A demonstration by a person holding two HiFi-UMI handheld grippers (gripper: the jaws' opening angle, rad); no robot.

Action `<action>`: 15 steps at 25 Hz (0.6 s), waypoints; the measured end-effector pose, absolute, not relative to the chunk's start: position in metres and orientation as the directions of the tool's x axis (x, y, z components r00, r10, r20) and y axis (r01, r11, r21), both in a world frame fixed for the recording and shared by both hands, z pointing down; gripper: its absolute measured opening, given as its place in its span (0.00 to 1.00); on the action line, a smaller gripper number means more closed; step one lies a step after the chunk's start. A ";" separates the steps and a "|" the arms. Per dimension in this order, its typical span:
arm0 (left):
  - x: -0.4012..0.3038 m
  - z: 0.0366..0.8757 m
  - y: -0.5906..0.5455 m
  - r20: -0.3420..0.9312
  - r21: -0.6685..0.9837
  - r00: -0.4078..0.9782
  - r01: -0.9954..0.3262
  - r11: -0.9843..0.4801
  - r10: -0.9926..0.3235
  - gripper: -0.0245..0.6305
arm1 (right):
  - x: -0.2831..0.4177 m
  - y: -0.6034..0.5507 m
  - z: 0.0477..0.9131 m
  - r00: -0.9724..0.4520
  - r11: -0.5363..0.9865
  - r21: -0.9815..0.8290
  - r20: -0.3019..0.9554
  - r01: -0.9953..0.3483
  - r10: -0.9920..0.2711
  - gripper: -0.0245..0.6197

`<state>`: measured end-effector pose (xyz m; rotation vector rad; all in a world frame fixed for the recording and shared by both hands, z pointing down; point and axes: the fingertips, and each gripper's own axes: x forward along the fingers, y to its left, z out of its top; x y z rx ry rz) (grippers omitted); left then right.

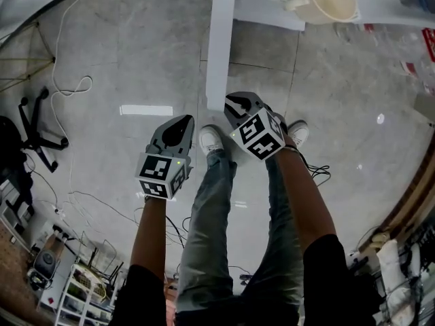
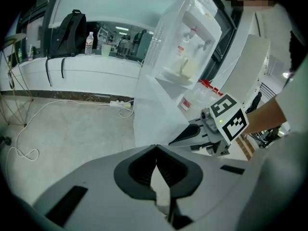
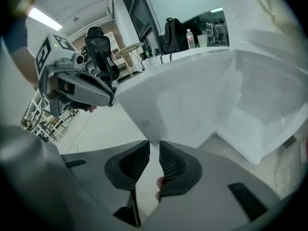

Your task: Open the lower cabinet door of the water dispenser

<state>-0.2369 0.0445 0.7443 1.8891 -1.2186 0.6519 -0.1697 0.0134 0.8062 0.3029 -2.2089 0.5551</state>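
- While the dispenser's (image 2: pixel 187 57) one lower door (image 1: pixel 219 46) stood open, edge-on just ahead of the two tongs, two shoes (image 1: pixel 211 140) showed beneath them.
- Left tongs (image 2: pixel 156 148) were pinched together, empty.
- Right tongs (image 3: pixel 154 146) stood slightly parted, empty.

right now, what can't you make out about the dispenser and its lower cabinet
Water dispenser: head view, top edge cuts it off.
Sticker print: left gripper view, too small to read.
Lower cabinet inside: right gripper view, washed-out white, blurred.
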 end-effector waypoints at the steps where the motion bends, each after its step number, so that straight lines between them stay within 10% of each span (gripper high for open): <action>1: -0.236 0.744 0.044 0.755 0.334 0.410 -0.912 -0.238 -0.511 0.05 | -0.170 0.014 0.805 -0.637 0.872 -0.287 0.770 -0.397 -0.037 0.16; 15: -0.210 0.669 0.041 0.727 0.332 0.428 -0.904 -0.271 -0.537 0.05 | -0.129 0.018 0.707 -0.647 0.787 -0.268 0.734 -0.555 -0.206 0.18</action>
